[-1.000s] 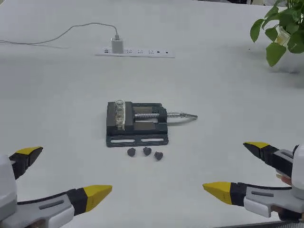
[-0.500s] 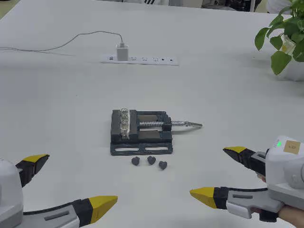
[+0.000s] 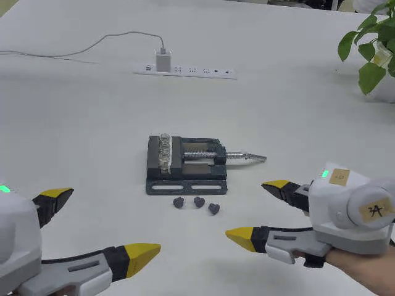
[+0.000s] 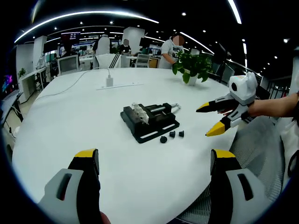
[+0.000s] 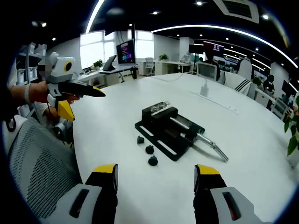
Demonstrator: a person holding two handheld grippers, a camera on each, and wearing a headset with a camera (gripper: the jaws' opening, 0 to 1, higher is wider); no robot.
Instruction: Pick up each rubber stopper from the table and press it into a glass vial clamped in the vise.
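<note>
Three small dark rubber stoppers (image 3: 199, 201) lie loose on the white bench (image 3: 92, 123) just beside the black metal vise (image 3: 185, 166). Clear glass vials (image 3: 165, 151) clamped in it look unstoppered. Left tongs (image 3: 106, 222) and right tongs (image 3: 247, 208) spread wide, empty. All three left.

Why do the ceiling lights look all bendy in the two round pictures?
Left gripper view: the fisheye lens curves the ceiling light strip into an arc. Right gripper view: the same bend shows on its ceiling light strip. Head view: lines stay straight, the vise looks sharp and shadows are faint.
</note>
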